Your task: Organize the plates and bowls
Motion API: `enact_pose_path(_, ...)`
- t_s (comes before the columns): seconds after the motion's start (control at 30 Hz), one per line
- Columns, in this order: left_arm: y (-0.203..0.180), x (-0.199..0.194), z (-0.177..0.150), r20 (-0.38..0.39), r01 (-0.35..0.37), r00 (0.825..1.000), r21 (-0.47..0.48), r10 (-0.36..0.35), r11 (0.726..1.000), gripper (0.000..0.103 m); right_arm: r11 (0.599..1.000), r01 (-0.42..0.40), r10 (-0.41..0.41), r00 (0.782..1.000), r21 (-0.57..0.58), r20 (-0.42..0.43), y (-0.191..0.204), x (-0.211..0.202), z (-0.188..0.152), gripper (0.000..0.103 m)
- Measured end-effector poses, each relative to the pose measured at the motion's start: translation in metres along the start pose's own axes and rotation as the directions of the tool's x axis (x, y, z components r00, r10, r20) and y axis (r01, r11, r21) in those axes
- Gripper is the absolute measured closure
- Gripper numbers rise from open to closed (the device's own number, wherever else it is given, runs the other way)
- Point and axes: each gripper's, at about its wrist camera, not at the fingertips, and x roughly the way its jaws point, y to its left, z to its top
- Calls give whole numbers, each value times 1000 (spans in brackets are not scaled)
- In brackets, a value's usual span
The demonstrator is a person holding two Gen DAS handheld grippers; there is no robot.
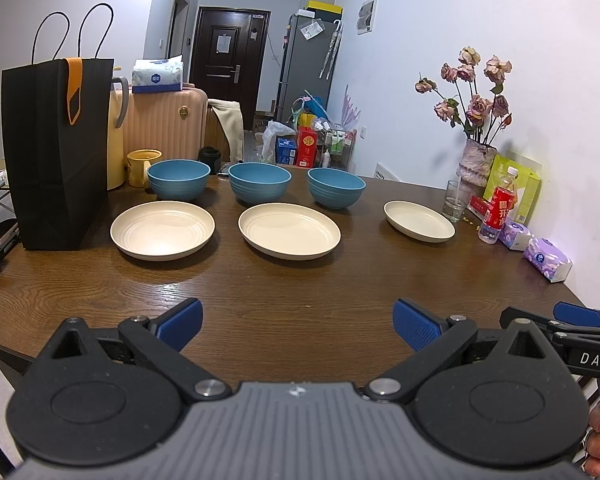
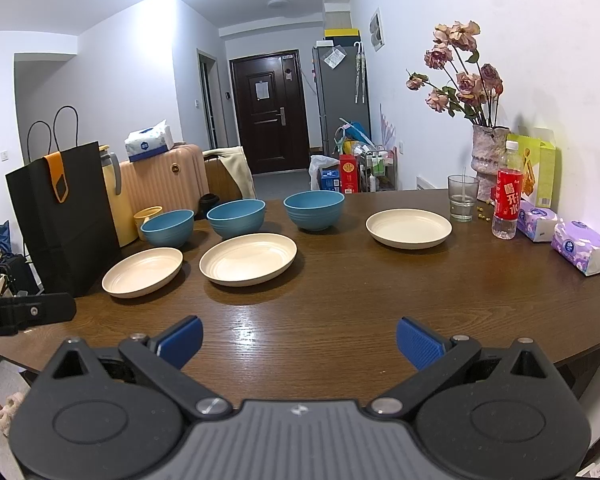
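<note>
Dark brown wood-grain table (image 1: 284, 304): carries all items listed.

Far row, three round blue ribbed bowls, upright, apart from one another: left blue bowl (image 1: 178, 180), middle blue bowl (image 1: 259, 182), right blue bowl (image 1: 336, 188).

Nearer row, three round cream shallow plates with ringed centres, lying flat: left cream plate (image 1: 162, 230) just near of the left bowl; middle cream plate (image 1: 289, 231) just near of the middle bowl; right cream plate (image 1: 419, 221) set apart to the right, near the clear drinking glass (image 1: 456, 201). No plate or bowl is stacked on another.

Left side: tall black paper bag with an orange tab and cord handles (image 1: 56, 152), standing upright beside the left plate; behind it a pale yellow jug (image 1: 116, 140) and a small yellow mug (image 1: 142, 166) next to the left bowl.

Right side, along the wall: mottled ceramic vase of dried pink roses (image 1: 476, 160), plastic water bottle with a red label (image 1: 500, 208), two purple tissue packs (image 1: 548, 260), green-yellow carton (image 1: 528, 188).

Left tool (image 1: 298, 324): blue-padded fingers (image 1: 180, 322) spread wide apart, holding nothing, over the near edge of the table, well short of the plates.

Right tool (image 2: 299, 342): blue-padded fingers spread wide apart, holding nothing, over the near table edge, to the right of the left tool; its tip shows at the right margin of the left wrist view.
</note>
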Motion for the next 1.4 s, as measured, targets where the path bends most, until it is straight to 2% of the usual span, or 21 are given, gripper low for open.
enact_pose_path(1.0, 1, -1, 1, -4, -2, 1000, 1, 2, 1000, 0, 1000, -4, 4, 1000, 2, -4, 2, 0, 0, 0)
enact_pose_path(1.4, 13, 23, 19, -18, -23, 1000, -43, 22, 999, 0, 999, -35, 35, 998, 1, -57, 1, 33, 10, 0)
